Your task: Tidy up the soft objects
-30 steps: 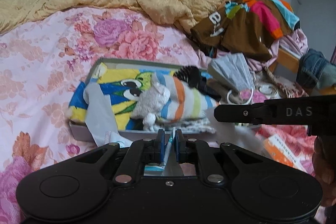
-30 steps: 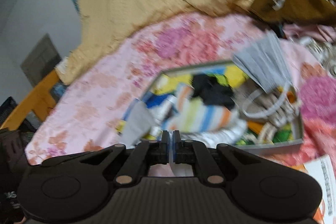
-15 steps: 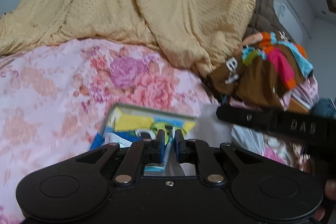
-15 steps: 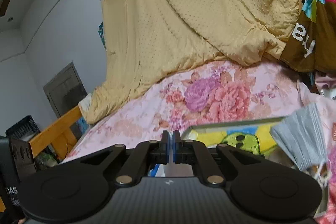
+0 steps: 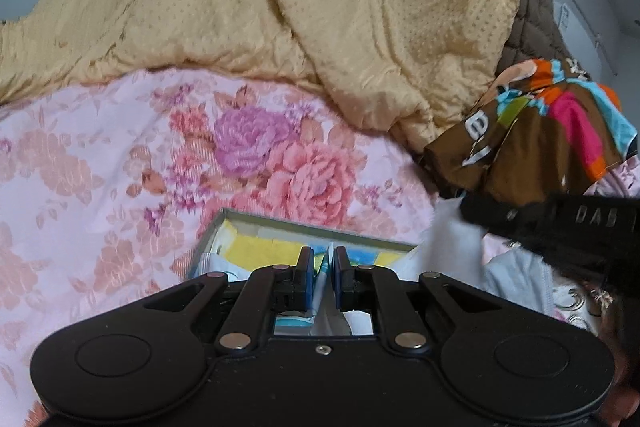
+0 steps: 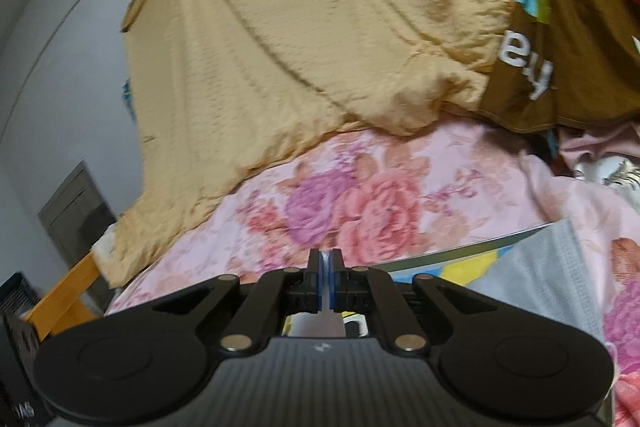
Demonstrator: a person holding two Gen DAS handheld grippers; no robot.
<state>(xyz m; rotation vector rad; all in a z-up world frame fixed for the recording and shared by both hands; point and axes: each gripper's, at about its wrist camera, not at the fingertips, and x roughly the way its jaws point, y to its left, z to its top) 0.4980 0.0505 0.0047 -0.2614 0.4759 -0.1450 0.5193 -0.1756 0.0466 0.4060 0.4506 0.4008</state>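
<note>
Both grippers are engaged on one item. The left gripper (image 5: 323,269) has its jaws nearly together, pinching a thin edge of pale cloth with a blue-and-white border that runs down between the pads. The right gripper (image 6: 325,277) has its jaws pressed together on a thin pale fabric edge as well; in the left wrist view its black body crosses the right side with the white cloth (image 5: 452,247) hanging from its tip. Judgement: the two grippers appear to hold opposite edges of the same light garment, lifted clear of the box.

The box (image 5: 280,223), a shallow grey tray with a yellow-and-blue cartoon cloth inside, lies on the floral bed sheet (image 5: 120,155) just ahead of and below both grippers. A grey pleated face mask (image 6: 540,275) rests over its near corner in the right wrist view. A yellow quilt (image 5: 320,7) is heaped behind, and a brown multicoloured garment (image 5: 540,139) lies to the right.

Step in hand, as judged: the cloth is raised and spread between the two grippers, ahead of folding or laying flat.

Next move calls for keeping both pinches firm and the cloth taut, then bringing it down onto the open sheet beyond the box, or bringing the two edges together for a fold. Both grips are shallow, so the thin cloth could slip out.
</note>
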